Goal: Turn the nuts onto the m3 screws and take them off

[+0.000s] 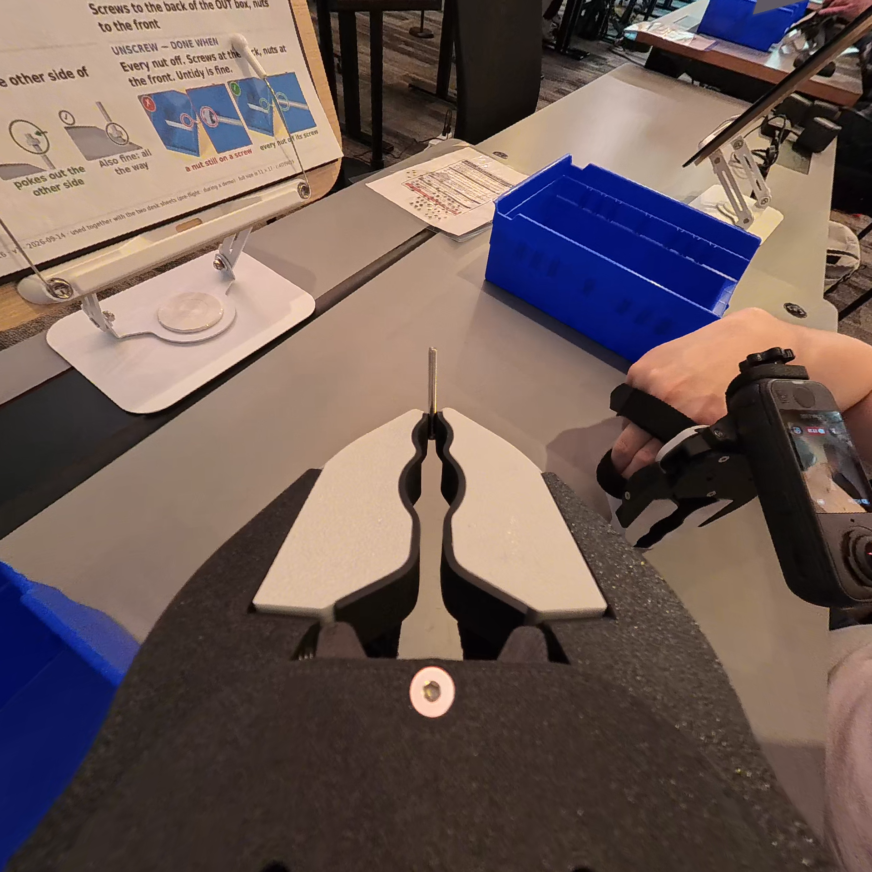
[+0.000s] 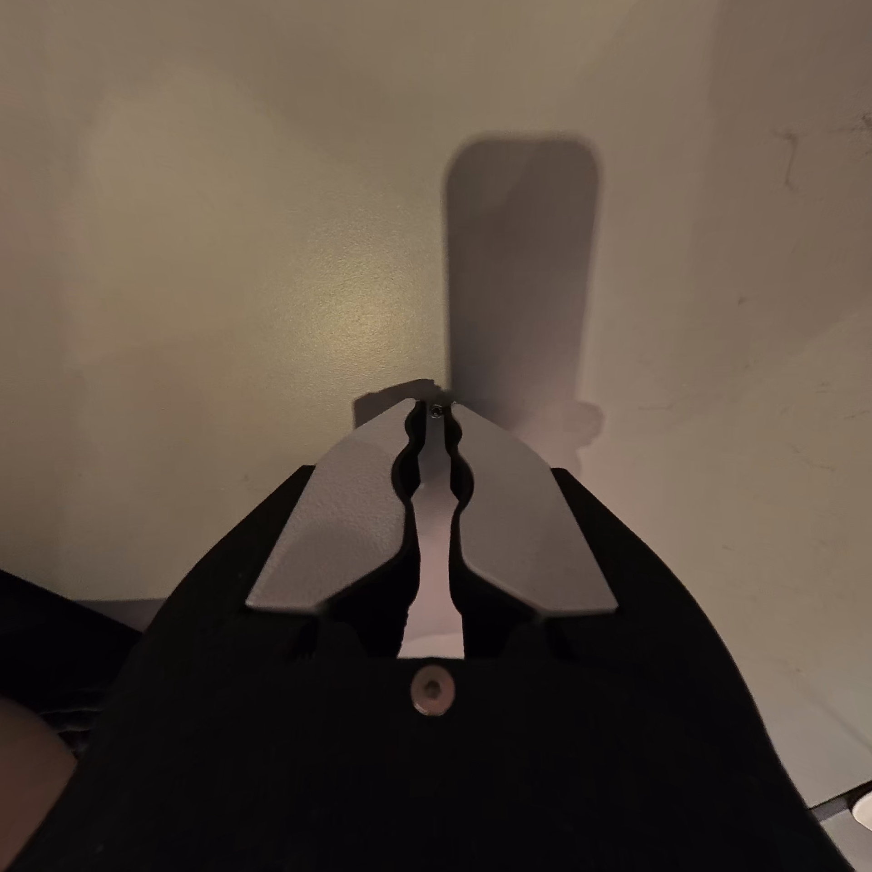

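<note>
My left gripper (image 1: pixel 431 417) is shut on a thin silver M3 screw (image 1: pixel 432 377), which sticks straight out past the fingertips above the grey table. No nut shows on its thread. My right gripper (image 2: pixel 435 409) points straight down at the table, its tips close to or on the surface, and is shut on a tiny metal nut (image 2: pixel 436 412) held at the very tips. The right gripper also shows in the left wrist view (image 1: pixel 649 538), held by a hand low at the right, apart from the screw.
A blue bin (image 1: pixel 613 255) stands on the grey table (image 1: pixel 283 448) at the right rear, another blue bin's corner (image 1: pixel 42 646) at the lower left. An instruction sheet on a white stand (image 1: pixel 179 311) is at the left rear. A printed sheet (image 1: pixel 453 188) lies beyond. One gripper's finger ends stand about 25 centimetres off the other's.
</note>
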The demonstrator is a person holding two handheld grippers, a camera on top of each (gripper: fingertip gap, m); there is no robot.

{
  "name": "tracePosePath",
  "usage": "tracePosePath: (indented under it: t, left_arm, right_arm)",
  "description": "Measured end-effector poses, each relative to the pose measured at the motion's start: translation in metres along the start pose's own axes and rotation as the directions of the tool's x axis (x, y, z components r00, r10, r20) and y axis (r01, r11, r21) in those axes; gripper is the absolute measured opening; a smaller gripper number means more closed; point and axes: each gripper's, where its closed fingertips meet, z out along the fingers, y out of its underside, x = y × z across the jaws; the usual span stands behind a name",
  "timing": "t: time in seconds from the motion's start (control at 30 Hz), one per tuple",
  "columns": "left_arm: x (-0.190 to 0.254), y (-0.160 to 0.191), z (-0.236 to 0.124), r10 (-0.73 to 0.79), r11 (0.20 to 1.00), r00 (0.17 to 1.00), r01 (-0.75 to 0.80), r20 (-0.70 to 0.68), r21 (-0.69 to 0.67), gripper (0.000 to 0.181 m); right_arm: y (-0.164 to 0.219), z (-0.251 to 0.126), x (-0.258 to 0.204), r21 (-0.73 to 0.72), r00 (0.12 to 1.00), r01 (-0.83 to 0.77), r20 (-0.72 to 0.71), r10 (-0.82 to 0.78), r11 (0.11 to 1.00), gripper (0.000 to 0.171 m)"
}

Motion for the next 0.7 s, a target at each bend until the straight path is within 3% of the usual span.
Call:
tracePosePath:
  t: [0.7]
  left_arm:
    - [0.0019, 0.002, 0.0038, 0.001, 1.0, 1.0, -0.001, -0.008, -0.011, 0.002]
  right_arm:
    - [0.0016, 0.0001, 0.001, -0.001, 1.0, -0.003, -0.011, 0.003, 1.0, 0.006]
